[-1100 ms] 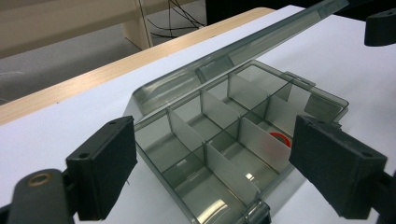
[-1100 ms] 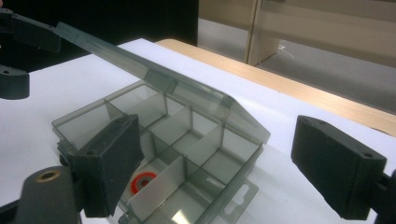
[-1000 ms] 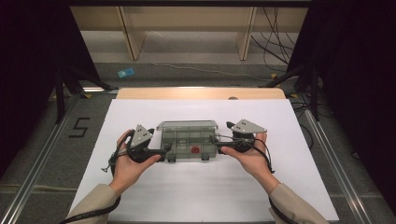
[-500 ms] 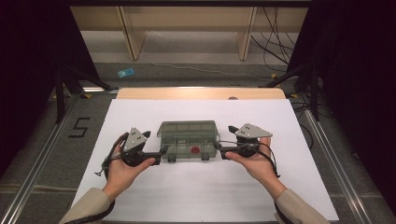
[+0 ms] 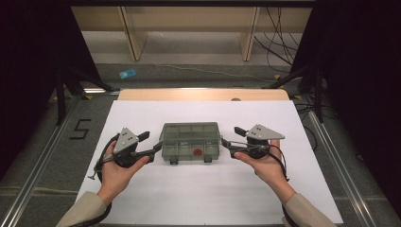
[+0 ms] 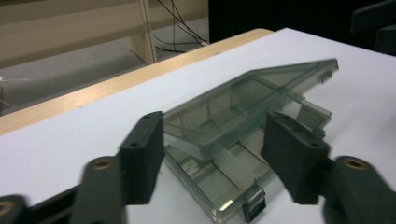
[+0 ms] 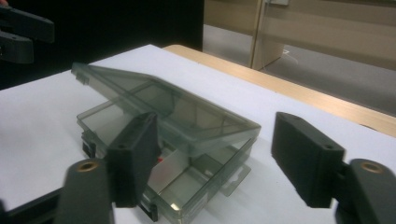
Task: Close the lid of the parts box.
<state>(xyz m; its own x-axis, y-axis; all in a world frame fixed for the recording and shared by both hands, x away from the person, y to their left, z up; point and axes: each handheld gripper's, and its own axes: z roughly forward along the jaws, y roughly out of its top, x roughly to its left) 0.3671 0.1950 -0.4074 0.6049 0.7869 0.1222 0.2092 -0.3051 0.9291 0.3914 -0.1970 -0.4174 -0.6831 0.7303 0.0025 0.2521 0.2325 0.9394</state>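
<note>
Meanwhile, at a white-covered bench (image 5: 142,198), a person holds a two-jaw gripper in each hand on either side of a smoky transparent compartment box (image 5: 191,142). That box sits at the middle of the white sheet, its two dark latches on the near edge and a small red item (image 5: 197,152) visible inside, toward the near right.

On the left, the left gripper (image 5: 150,144) rests in the person's left hand (image 5: 116,172), its jaws pointing right at the box's left end and just beside it. From the left gripper view, the jaws stand apart and have just been closing, with the box's near corner (image 6: 219,154) seen between them beyond the pads; whether the pads touch the plastic cannot be told.

On the right, the right gripper (image 5: 231,139) lies in the right hand (image 5: 265,165), jaws aimed left at the box's right end, close to it but apart. These jaws are spread too and have just been closing; the right gripper view shows the box (image 7: 177,135) partly between them, with no pad pressing on it.

Both gripper views show the lid (image 6: 243,102) raised a little above the tray along one side, tilted rather than flat. Beyond the white sheet, a strip of bare wood (image 5: 203,94) runs along the far edge, and a blue item (image 5: 126,74) lies on the floor farther off.
</note>
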